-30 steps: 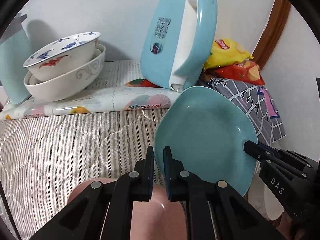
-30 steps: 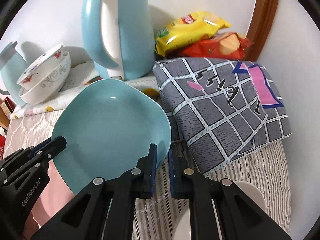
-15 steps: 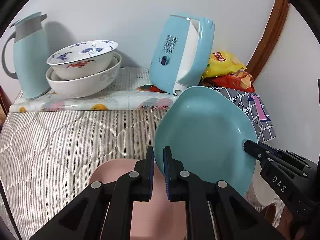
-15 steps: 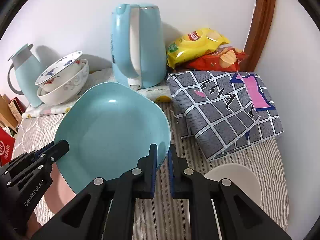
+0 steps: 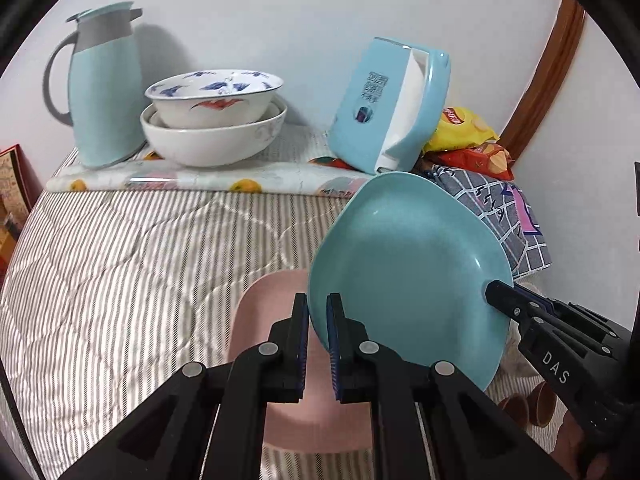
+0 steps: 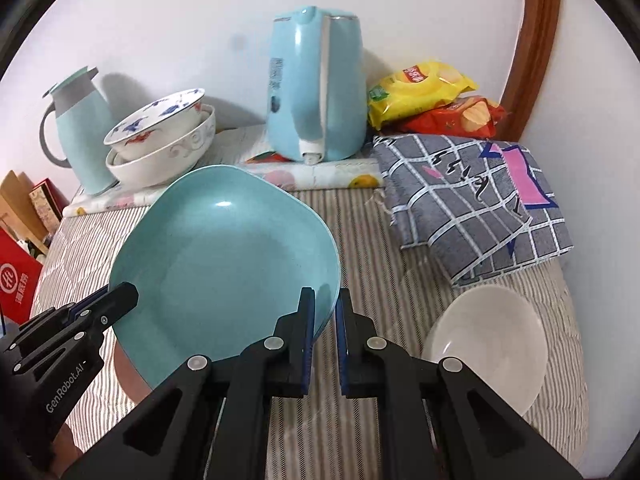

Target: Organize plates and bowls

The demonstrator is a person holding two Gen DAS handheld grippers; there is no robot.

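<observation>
One teal plate [image 5: 404, 276] gripped by both our tools.
Left tool [image 5: 317, 322] and right tool [image 6: 325, 316] pinch opposite rims above one pink plate [image 5: 264, 300]; two stacked bowls [image 5: 214, 120], one white bowl [image 6: 486, 344] nearby.

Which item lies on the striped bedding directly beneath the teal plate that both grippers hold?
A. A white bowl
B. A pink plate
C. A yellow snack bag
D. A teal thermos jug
B. In the left wrist view a pink plate lies flat on the bedding under the raised teal plate, whose rim the left gripper and right gripper pinch on opposite sides.
</observation>
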